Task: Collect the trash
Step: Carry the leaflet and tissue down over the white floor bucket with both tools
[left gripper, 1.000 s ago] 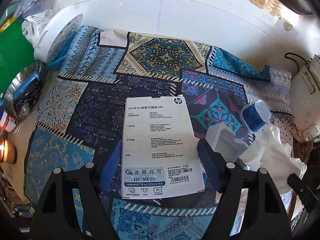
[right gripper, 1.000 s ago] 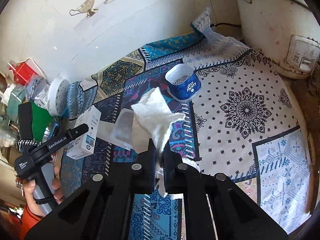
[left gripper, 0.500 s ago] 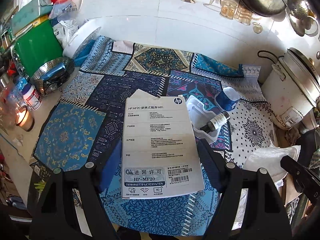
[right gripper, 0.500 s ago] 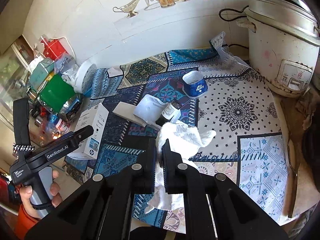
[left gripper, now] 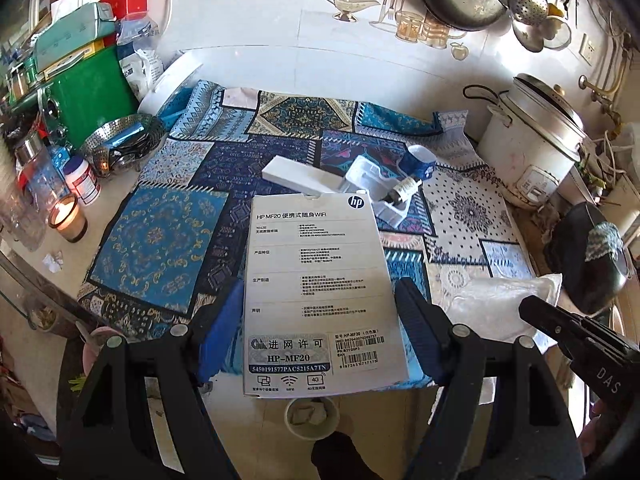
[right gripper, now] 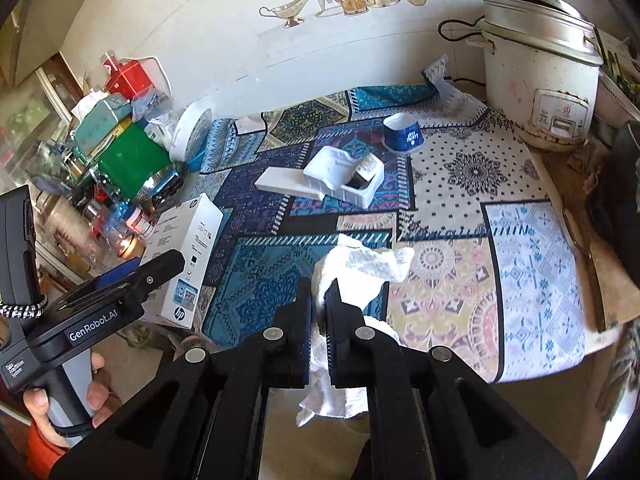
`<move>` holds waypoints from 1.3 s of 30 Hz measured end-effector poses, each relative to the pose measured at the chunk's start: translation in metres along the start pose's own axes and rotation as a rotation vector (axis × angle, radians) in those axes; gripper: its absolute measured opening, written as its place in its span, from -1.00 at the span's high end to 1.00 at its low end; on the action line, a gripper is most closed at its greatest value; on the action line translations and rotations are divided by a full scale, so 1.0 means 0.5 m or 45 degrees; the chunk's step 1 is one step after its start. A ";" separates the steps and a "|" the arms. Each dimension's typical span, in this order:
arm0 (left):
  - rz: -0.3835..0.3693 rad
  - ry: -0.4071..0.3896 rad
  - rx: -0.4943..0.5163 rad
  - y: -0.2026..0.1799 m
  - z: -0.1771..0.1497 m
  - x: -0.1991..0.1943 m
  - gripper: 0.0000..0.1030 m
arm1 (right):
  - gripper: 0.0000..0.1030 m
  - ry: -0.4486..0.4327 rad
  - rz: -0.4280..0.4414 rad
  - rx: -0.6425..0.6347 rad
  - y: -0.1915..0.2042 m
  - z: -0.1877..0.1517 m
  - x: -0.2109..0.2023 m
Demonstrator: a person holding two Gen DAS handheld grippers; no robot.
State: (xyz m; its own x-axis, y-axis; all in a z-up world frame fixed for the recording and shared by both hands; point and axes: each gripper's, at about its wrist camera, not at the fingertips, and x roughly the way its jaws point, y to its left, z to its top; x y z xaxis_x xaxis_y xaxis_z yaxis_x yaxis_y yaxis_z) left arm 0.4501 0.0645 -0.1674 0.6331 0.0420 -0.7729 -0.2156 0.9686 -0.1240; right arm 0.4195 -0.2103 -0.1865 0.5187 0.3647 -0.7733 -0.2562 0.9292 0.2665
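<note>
My left gripper (left gripper: 320, 320) is shut on a white HP box (left gripper: 316, 288) and holds it above the front edge of the patterned tablecloth (left gripper: 160, 240); the box also shows in the right wrist view (right gripper: 188, 252). My right gripper (right gripper: 318, 308) is shut on a crumpled white tissue (right gripper: 364, 268), held over the cloth's front edge; the tissue also shows in the left wrist view (left gripper: 500, 296). On the cloth lie a white plastic tray (right gripper: 340, 176) with a small bottle (right gripper: 366, 168) in it, a flat white box (right gripper: 280, 182) and a blue cup (right gripper: 402, 136). A small bin (left gripper: 312, 416) with scraps sits below the box.
A white rice cooker (right gripper: 540, 80) stands at the back right. Clutter fills the left: a green box (right gripper: 128, 156), a steel steamer basket (left gripper: 120, 140), jars and a lit candle (left gripper: 66, 216). A dark bag (left gripper: 592, 256) lies at the right edge.
Both grippers have pulled back and up from the table, the left with the HP box, the right with the tissue. The tray, bottle and cup have stayed on the cloth.
</note>
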 end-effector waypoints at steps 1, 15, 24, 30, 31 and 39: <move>-0.004 0.007 0.004 0.009 -0.021 -0.009 -0.47 | 0.89 0.005 -0.007 0.002 0.009 -0.018 -0.002; 0.036 0.234 0.029 0.099 -0.284 -0.054 -0.47 | 0.89 0.165 -0.017 0.040 0.082 -0.227 0.021; 0.110 0.410 -0.031 0.123 -0.422 0.067 -0.47 | 0.89 0.345 0.010 0.018 0.046 -0.323 0.144; 0.126 0.521 -0.126 0.147 -0.529 0.217 -0.47 | 0.89 0.484 -0.005 0.034 -0.028 -0.413 0.277; 0.132 0.533 -0.146 0.153 -0.548 0.245 -0.47 | 0.89 0.487 -0.004 0.036 -0.042 -0.430 0.303; 0.105 0.653 -0.261 0.202 -0.714 0.487 -0.47 | 0.89 0.619 -0.063 0.060 -0.170 -0.576 0.539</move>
State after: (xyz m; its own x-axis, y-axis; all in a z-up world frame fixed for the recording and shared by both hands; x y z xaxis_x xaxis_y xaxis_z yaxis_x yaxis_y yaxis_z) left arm 0.3173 0.0850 -0.5904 0.1765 -0.0589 -0.9825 -0.4217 0.8975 -0.1295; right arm 0.3460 -0.2081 -0.5831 0.0857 0.2602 -0.9617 -0.1979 0.9505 0.2395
